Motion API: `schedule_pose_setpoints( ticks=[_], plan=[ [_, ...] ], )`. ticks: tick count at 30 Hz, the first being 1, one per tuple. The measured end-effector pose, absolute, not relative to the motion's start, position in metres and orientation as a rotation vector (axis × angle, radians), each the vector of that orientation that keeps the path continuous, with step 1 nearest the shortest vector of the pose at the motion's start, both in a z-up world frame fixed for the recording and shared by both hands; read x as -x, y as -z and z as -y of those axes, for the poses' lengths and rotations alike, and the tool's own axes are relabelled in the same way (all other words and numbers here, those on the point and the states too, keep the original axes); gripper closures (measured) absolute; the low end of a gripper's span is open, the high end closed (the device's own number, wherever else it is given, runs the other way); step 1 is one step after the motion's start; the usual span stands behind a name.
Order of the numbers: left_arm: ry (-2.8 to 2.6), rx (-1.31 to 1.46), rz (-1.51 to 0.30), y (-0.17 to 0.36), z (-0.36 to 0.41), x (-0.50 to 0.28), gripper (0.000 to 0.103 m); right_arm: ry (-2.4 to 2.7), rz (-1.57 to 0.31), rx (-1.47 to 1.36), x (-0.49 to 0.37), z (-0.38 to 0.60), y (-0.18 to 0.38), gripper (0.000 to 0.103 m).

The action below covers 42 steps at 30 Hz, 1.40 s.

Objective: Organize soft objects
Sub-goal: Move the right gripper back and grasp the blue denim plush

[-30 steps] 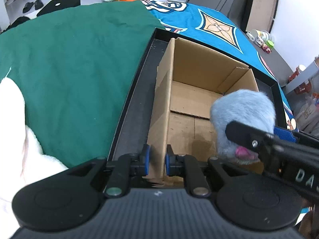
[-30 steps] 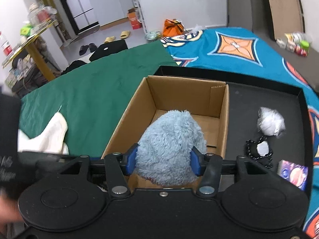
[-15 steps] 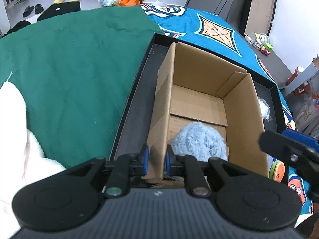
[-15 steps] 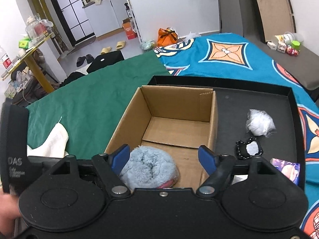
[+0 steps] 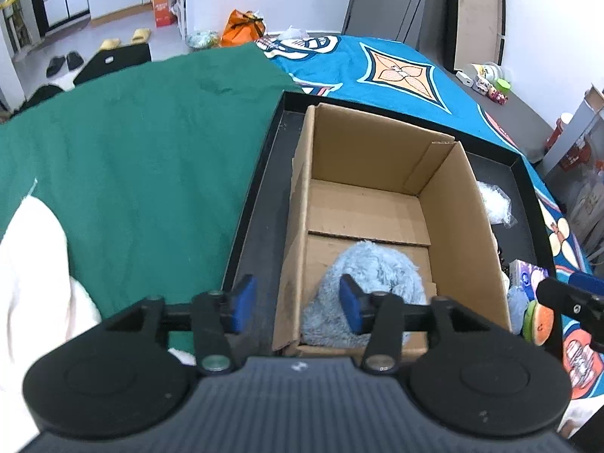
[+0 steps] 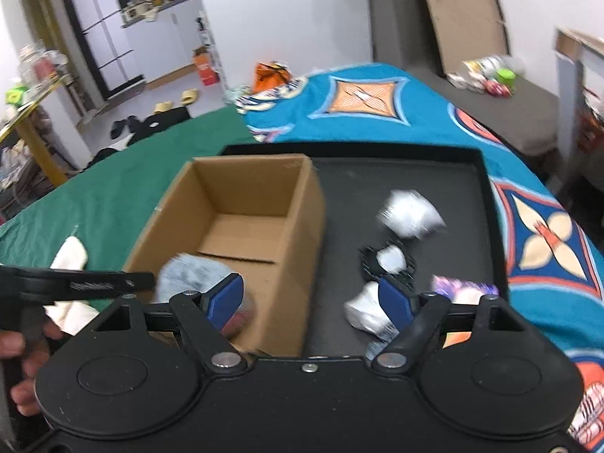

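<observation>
Blue plush toy [image 5: 364, 283] lies inside the cardboard box [image 5: 453, 204], slumped in its near corner against the near wall; we judge it lands there because that is the closest spot to drop it over the rim. We take the box as our landmark; it stands in a black tray [image 6: 445, 166], hard against the tray's left edge, and the tray rests on a bed spread with green cloth [image 5: 132, 143] and a patterned blue sheet [image 6: 362, 94]. Our left gripper [image 5: 296, 298] hangs over the box's near left wall with its jaws wide apart, one pad either side of the cardboard, gripping nothing. Our right gripper [image 6: 311, 300] is likewise spread wide and empty, hovering to the right of the box above the remaining soft things: a white puff [image 6: 409, 213], a black-and-white piece [image 6: 389, 258] and a white lump [image 6: 368, 305]; we read that as lining up the next pick. White towel [image 5: 34, 256] lies left of the box on the green cloth.
</observation>
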<state>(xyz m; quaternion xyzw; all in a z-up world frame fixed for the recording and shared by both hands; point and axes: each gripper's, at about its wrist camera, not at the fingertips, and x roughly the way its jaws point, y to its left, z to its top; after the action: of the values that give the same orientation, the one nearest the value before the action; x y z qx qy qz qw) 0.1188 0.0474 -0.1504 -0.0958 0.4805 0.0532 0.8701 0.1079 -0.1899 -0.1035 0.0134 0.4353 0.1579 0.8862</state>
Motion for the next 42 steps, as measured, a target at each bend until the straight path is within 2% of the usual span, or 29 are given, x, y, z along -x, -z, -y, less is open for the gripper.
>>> schedule_pose_setpoints(
  ticks=[9,29,32,34,36,38,39,42],
  plan=[
    [-0.115,0.083,-0.993,0.148,-0.027,-0.120,0.035,-0.255,-0.950,-0.081,-0.109,0.225,0.132,0.025],
    [-0.160,-0.001,-1.035,0.152,-0.010,-0.131,0.034,-0.134,-1.088,-0.109,-0.128,0.252,0.190,0.030],
    [-0.161,-0.002,-1.036,0.152,-0.010,-0.130,0.034,-0.148,-1.098,-0.098,-0.128,0.251,0.194,0.046],
    [-0.164,0.000,-1.037,0.152,-0.010,-0.131,0.034,-0.169,-1.118,-0.095,-0.128,0.249,0.197,0.082],
    [-0.164,0.001,-1.036,0.151,-0.009,-0.130,0.034,-0.179,-1.144,-0.138,-0.129,0.252,0.200,0.084],
    [-0.164,0.000,-1.036,0.151,-0.009,-0.130,0.034,-0.182,-1.130,-0.154,-0.128,0.254,0.197,0.100],
    [-0.162,0.000,-1.035,0.151,-0.009,-0.129,0.034,-0.186,-1.121,-0.158,-0.127,0.255,0.195,0.103],
    [-0.159,0.004,-1.032,0.150,-0.011,-0.128,0.034,-0.195,-1.101,-0.159,-0.122,0.254,0.190,0.103]
  ],
)
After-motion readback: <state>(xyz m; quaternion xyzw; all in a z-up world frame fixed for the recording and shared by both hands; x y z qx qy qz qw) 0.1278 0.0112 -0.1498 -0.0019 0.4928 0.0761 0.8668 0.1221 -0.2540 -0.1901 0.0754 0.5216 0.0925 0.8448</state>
